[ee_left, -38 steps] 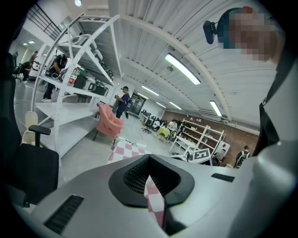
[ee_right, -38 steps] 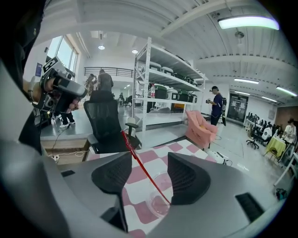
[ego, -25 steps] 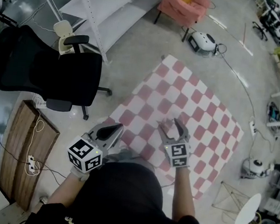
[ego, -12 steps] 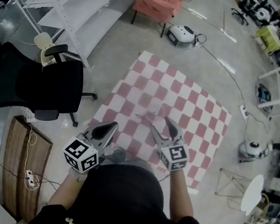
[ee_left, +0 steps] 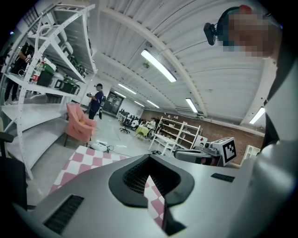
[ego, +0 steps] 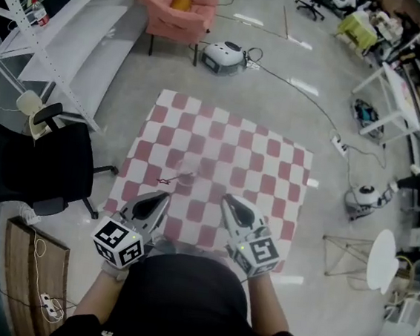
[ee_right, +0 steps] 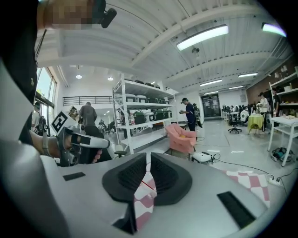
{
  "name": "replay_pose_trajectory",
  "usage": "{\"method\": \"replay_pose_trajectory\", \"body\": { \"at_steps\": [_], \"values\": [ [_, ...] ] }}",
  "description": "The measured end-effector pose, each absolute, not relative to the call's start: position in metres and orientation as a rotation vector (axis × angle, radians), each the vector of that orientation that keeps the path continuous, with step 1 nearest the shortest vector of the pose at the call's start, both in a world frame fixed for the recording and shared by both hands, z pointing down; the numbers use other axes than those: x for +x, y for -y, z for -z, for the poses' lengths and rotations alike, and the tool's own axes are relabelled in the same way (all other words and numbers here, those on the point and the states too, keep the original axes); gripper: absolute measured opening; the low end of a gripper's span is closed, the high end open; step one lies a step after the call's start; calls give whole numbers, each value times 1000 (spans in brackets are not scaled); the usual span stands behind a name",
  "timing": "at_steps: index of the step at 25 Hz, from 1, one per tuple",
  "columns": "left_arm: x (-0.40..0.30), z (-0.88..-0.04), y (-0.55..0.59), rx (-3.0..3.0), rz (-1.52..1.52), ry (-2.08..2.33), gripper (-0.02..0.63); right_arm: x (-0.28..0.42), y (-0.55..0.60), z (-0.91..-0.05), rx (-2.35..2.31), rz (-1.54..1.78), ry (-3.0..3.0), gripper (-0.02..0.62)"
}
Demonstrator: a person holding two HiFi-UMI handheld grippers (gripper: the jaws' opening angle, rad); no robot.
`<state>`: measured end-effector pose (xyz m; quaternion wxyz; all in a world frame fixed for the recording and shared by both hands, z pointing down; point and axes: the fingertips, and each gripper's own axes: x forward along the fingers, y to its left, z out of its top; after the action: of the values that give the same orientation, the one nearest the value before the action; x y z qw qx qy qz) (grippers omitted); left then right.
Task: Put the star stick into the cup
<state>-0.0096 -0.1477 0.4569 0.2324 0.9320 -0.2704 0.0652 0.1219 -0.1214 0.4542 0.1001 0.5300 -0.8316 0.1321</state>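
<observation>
On the checkered mat (ego: pixel 255 161), towards its near left part, the star stick (ego: pixel 171 180) is seen lying flat, its red star end to the left. Nearer than it, over the mat's near edge, the left gripper (ego: pixel 162 196) and the right gripper (ego: pixel 230 201) are held side by side, clear of the stick. The left fingers (ee_left: pixel 132 179) are pressed together, with nothing between them. The right fingers (ee_right: pixel 135 179) have just been closing and are all but together, nothing being gripped. A black office chair (ego: pixel 27 167) is seen left of the mat, a pink armchair (ego: pixel 175 3) beyond its far edge.
</observation>
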Motion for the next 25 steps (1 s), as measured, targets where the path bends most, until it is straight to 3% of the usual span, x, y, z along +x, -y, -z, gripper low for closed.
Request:
{"method": "replay_pose_trajectory", "body": {
  "at_steps": [9, 25],
  "values": [
    [44, -447, 138, 2620, -179, 619, 40, 180, 88, -434, 1747, -355, 2398, 28],
    [70, -441, 140, 2651, -152, 563, 40, 201, 81, -435, 1816, -389, 2362, 23]
  ]
}}
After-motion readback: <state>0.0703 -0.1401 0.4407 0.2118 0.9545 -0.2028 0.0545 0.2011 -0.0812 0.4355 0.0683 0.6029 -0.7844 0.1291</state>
